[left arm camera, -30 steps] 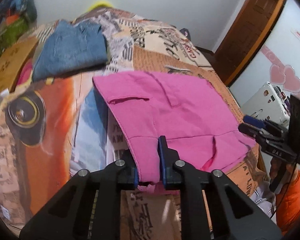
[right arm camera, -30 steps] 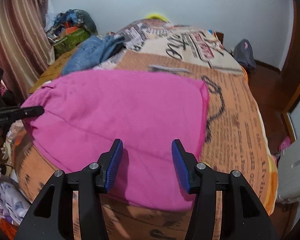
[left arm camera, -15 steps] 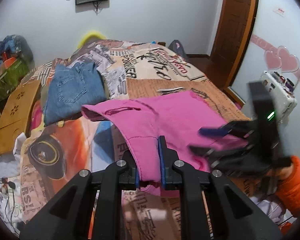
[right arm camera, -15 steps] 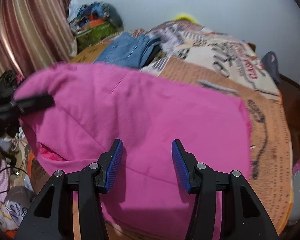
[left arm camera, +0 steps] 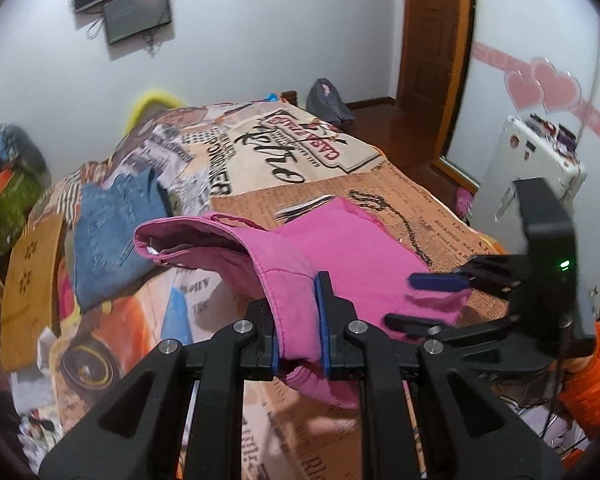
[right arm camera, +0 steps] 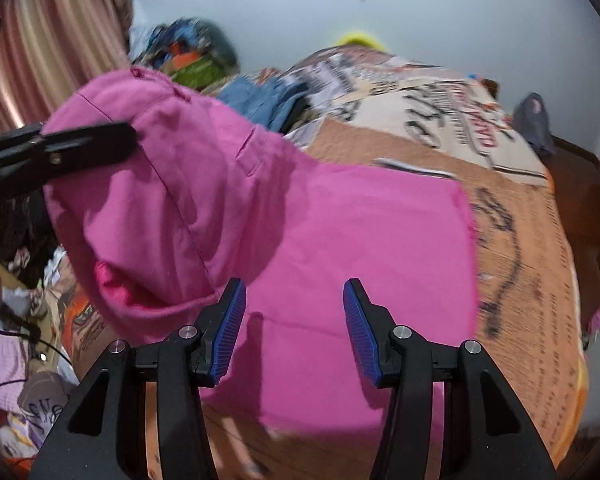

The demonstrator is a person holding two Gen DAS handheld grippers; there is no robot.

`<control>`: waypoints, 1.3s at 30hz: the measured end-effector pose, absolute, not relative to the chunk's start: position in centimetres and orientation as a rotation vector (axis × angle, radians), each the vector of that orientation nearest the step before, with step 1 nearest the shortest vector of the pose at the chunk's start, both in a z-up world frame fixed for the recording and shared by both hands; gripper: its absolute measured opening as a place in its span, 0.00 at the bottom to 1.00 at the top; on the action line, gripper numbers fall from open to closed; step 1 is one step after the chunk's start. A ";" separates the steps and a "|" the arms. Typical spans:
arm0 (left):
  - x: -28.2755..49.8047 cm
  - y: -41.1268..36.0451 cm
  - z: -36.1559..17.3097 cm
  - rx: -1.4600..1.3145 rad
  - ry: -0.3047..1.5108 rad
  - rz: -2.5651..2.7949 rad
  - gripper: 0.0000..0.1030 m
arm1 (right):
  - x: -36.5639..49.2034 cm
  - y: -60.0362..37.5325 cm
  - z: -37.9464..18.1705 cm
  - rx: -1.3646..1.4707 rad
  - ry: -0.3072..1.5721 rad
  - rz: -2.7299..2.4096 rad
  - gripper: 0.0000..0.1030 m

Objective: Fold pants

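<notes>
The pink pants [left arm camera: 352, 248] lie on the printed bedspread [left arm camera: 284, 160]. My left gripper [left arm camera: 298, 320] is shut on their near waistband edge and lifts it off the bed, so the cloth tents up. In the right wrist view the pants [right arm camera: 340, 232] rise at the left, where the left gripper [right arm camera: 64, 148] holds them. My right gripper [right arm camera: 294, 320] is open and empty, hovering over the flat near part of the pants. It also shows in the left wrist view [left arm camera: 432, 300], jaws apart around the pants' near right edge.
Folded blue jeans [left arm camera: 108, 232] lie on the bed's far left. A pile of clothes [right arm camera: 188, 52] sits by the striped curtain [right arm camera: 40, 52]. A wooden door [left arm camera: 432, 40] and a white cabinet [left arm camera: 532, 160] stand at the right. Clutter lies on the floor [right arm camera: 28, 380] at the left.
My left gripper has lifted the waistband higher and carried it forward over the pants. My right gripper stayed open and moved in close to the pants' near edge.
</notes>
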State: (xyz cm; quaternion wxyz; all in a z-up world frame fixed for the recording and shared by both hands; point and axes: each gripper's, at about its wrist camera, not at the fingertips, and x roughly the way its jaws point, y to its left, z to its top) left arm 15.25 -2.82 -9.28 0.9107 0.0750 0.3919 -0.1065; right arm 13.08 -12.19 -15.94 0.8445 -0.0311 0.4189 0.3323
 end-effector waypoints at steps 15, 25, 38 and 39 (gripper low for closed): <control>20.0 -11.6 -10.0 0.287 0.875 -0.300 0.14 | 13.2 -19.4 -20.2 0.038 0.971 0.584 0.46; 22.3 -16.7 -12.4 0.297 0.955 -0.390 0.14 | 13.2 -20.0 -20.6 0.089 0.973 0.609 0.46; 25.1 -19.4 -14.3 0.224 1.036 -0.459 0.19 | 12.7 -24.2 -20.0 0.094 0.959 0.508 0.46; 25.1 -19.5 -14.3 0.218 1.037 -0.463 0.31 | 12.7 -25.0 -20.1 0.101 0.965 0.491 0.46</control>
